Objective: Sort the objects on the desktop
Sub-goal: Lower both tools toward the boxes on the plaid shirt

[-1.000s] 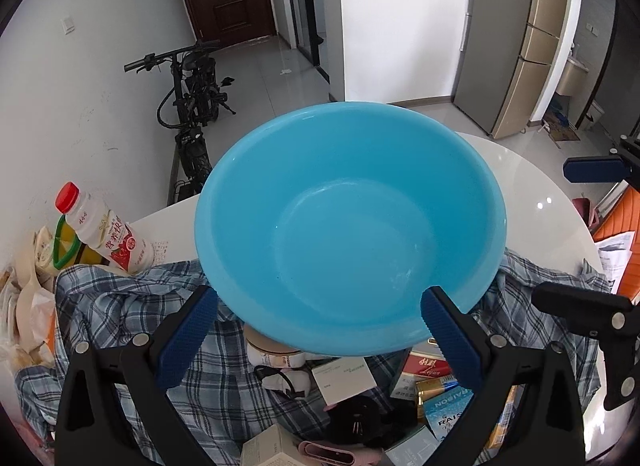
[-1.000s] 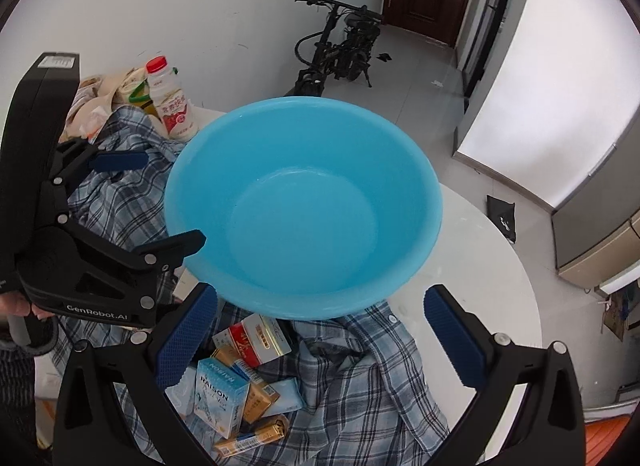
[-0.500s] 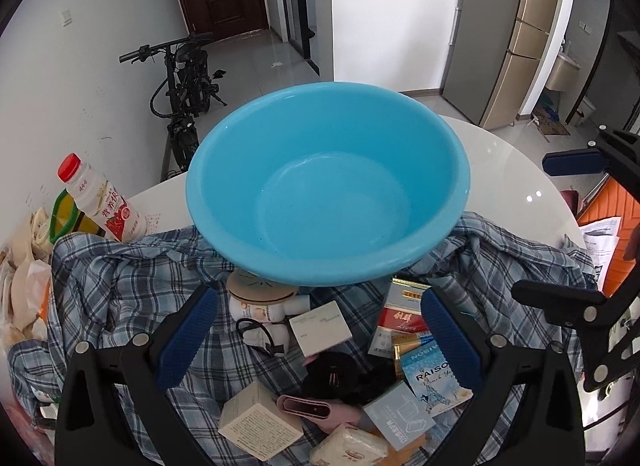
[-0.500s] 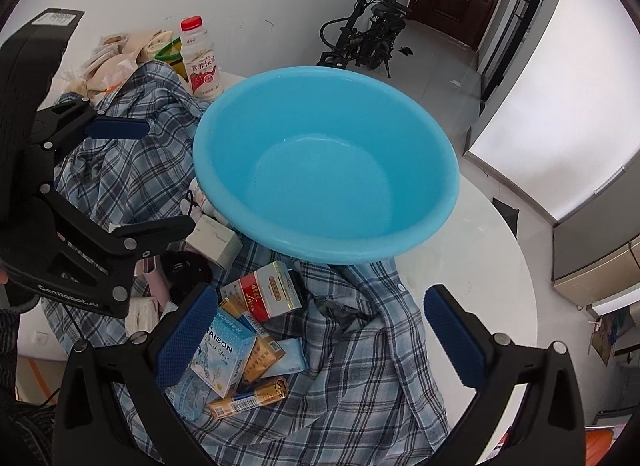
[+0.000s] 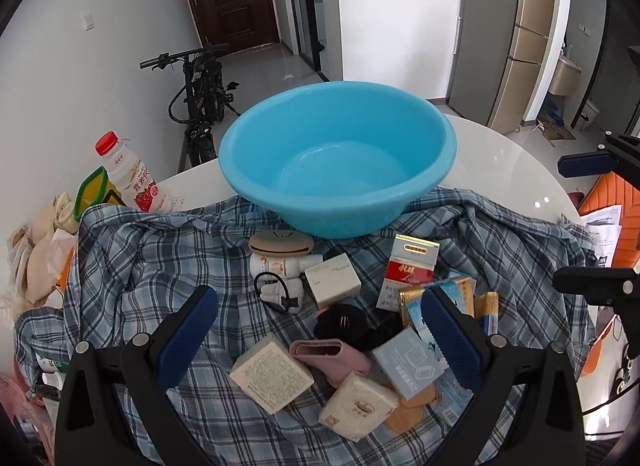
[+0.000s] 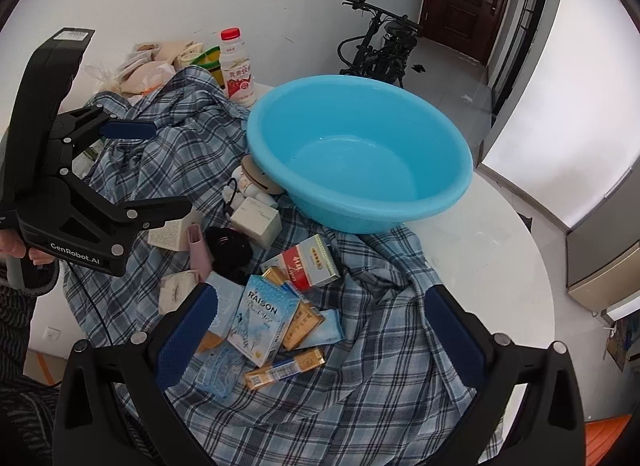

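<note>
Currently we hold both tools released, jaws spread and empty: the left gripper [image 5: 318, 330] and the right gripper [image 6: 320, 330] hover above the pile on the plaid shirt [image 5: 132, 266]. From left to right lie a bottle [image 5: 130, 175], a white box [image 5: 333, 280], a red pack [image 5: 410, 272] and a blue carton [image 6: 262, 318]. We judge the cartons light, stiff, crushable; we would grip across their narrow sides. Behind them sits the empty basin [image 5: 338, 157].
</note>
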